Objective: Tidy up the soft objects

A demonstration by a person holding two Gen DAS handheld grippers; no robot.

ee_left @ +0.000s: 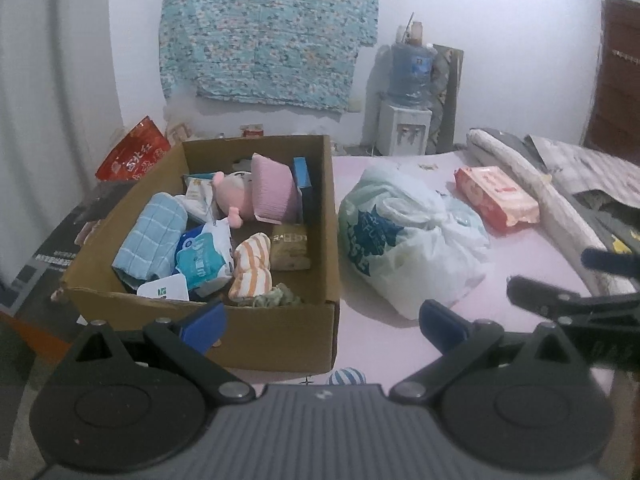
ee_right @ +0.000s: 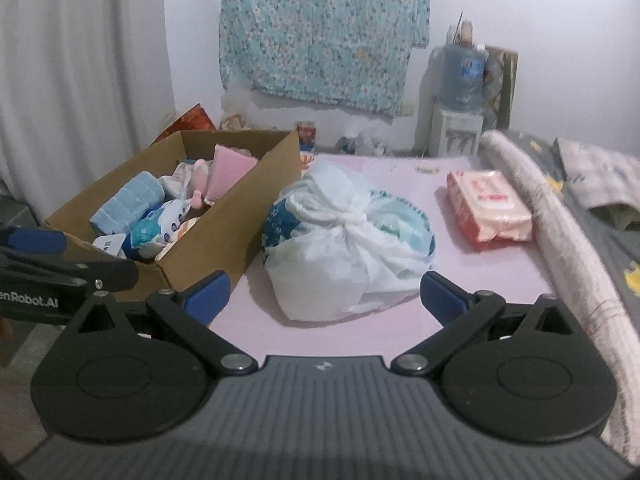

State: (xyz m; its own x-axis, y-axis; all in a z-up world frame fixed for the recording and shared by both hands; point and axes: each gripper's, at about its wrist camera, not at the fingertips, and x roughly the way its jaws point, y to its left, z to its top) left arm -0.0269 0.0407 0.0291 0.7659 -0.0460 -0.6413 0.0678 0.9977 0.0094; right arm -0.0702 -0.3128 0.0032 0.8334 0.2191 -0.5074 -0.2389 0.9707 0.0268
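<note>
A tied white plastic bag (ee_right: pixel 348 248) sat on the pink sheet (ee_right: pixel 460 280) just beside the cardboard box (ee_left: pixel 280 336), directly ahead of the right gripper (ee_right: pixel 326 294), whose fingers stood spread wide and empty. The left gripper (ee_left: pixel 322 320) hovered at the box's near wall, fingers likewise released. A red-and-white tissue pack (ee_right: pixel 488 204) lay farther right, near a rolled grey blanket (ee_right: pixel 560 232). Inside the box were a blue towel (ee_left: pixel 150 236), a pink plush toy (ee_left: pixel 236 194), a pink pouch (ee_left: pixel 274 190) and a striped orange cloth (ee_left: pixel 252 268). A floral cloth (ee_left: pixel 268 28) hung on the white wall beside a water dispenser (ee_left: pixel 410 92).
</note>
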